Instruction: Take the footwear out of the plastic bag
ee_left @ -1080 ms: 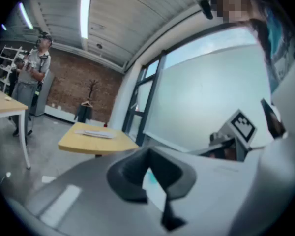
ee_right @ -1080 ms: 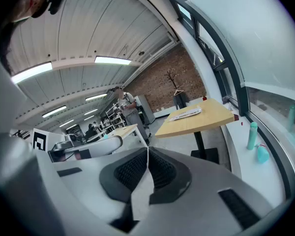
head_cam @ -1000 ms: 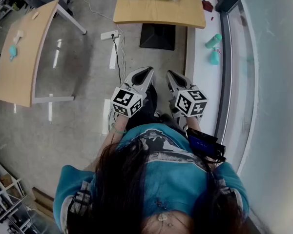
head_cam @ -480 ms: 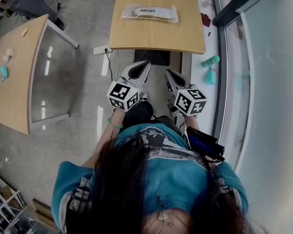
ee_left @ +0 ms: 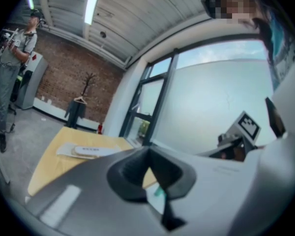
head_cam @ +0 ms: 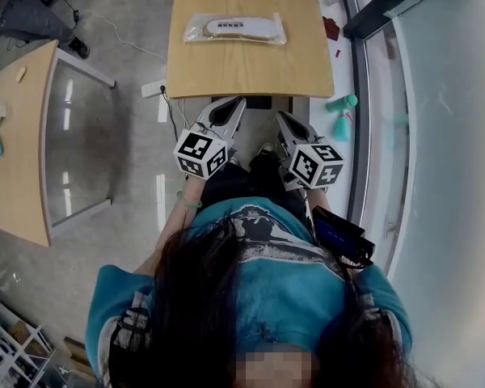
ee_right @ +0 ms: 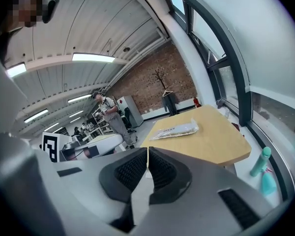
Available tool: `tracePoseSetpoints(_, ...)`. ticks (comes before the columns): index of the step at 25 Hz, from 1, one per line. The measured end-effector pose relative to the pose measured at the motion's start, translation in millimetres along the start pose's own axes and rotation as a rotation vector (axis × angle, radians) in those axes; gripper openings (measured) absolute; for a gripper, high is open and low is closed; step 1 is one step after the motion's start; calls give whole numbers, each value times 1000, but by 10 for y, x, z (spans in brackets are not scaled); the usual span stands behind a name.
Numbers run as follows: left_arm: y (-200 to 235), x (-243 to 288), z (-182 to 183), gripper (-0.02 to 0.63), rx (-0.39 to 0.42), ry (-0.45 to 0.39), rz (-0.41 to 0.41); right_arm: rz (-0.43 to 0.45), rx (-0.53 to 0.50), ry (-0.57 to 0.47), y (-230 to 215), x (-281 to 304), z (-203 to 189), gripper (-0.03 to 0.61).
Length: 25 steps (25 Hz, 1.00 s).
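A clear plastic bag (head_cam: 234,28) with pale footwear inside lies flat at the far end of a small wooden table (head_cam: 250,69). The bag also shows in the left gripper view (ee_left: 86,151) and the right gripper view (ee_right: 176,130). My left gripper (head_cam: 232,103) is shut and empty, its tip just short of the table's near edge. My right gripper (head_cam: 281,119) is beside it, also shut and empty. Both point at the table, well apart from the bag. Up close, the left gripper's (ee_left: 148,165) pads meet, and so do the right gripper's (ee_right: 147,167).
A longer wooden table (head_cam: 16,160) stands at the left. Two teal bottles (head_cam: 340,103) sit on the white sill by the glass wall at the right. A power strip (head_cam: 152,89) and cables lie on the floor. A person (ee_right: 110,114) stands farther off.
The table with the bag has drawn nearer in the head view. Both grippers have travelled forward side by side to its near edge and stayed shut.
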<state>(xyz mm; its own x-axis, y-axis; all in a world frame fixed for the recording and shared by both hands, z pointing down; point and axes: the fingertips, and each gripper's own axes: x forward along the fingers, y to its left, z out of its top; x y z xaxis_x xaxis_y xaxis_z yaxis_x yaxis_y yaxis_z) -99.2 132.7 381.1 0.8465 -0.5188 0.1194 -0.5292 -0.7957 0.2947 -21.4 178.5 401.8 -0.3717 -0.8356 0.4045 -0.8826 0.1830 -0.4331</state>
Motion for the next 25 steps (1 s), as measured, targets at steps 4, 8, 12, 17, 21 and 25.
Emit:
tracePoseSetpoints(4,197,212,53,3,-8,1,36,27,4,9,-208,249,196,18)
tracePoseSetpoints(8,507,466,58,3,-25,10,91,49,6,19,-483,557,406,18)
tracePoseSetpoints(12,771,818,149,5,-37,5,148,75,10,27,-833,842,725,18)
tracePoseSetpoints(17,993,1321,241,5,-40,10,205,83,1,59,-1377,1242,1112,18)
tracePoseSetpoints(21,1143,1673,205,5,-56,37,247,103,34,106,-1833,1566,1292,18)
tracePoseSetpoints(25,1243,1778,75,5,-67,45,308,136,7,156,-2108,1794,1258,18)
